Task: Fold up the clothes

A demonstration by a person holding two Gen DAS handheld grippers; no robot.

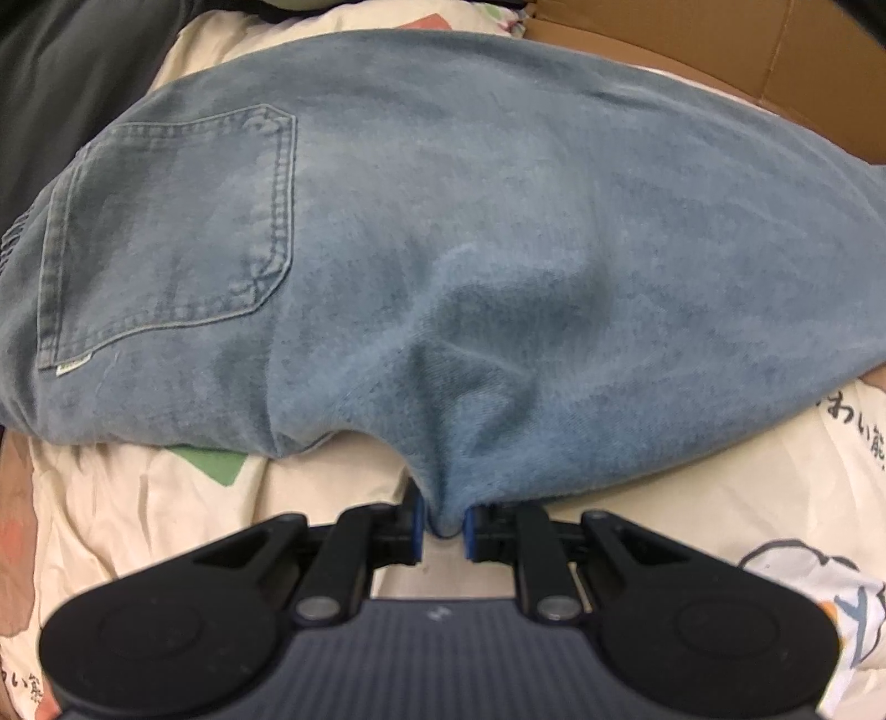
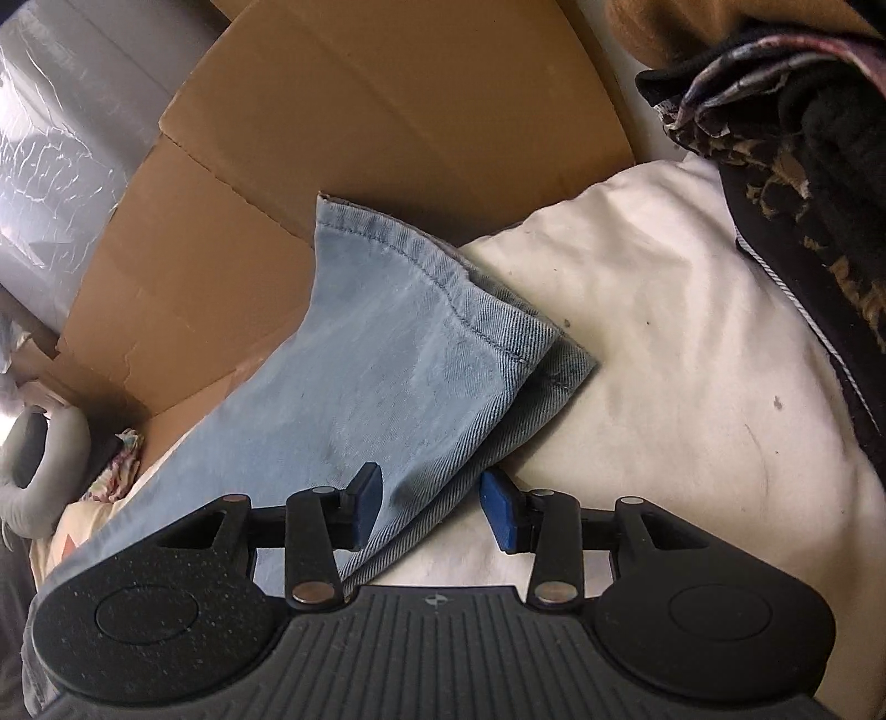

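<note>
Light blue jeans (image 1: 443, 249) lie across a cream printed bedsheet (image 1: 138, 498), back pocket (image 1: 166, 238) up at the left. My left gripper (image 1: 443, 526) is shut on a pinched fold of the jeans' near edge, and the cloth bunches up from its blue pads. In the right wrist view the jeans' leg end (image 2: 421, 332) lies doubled, its hem toward the cardboard. My right gripper (image 2: 432, 509) stands open over the leg's near edge. Denim lies between its blue pads (image 2: 501, 515), which do not press on it.
Brown cardboard (image 2: 387, 111) stands behind the leg end and shows as cardboard (image 1: 720, 50) at the top right of the left wrist view. A dark patterned garment (image 2: 803, 194) lies at the right on the cream sheet (image 2: 664, 360). Clear plastic wrap (image 2: 55, 166) is at the far left. Dark fabric (image 1: 66, 83) borders the bed.
</note>
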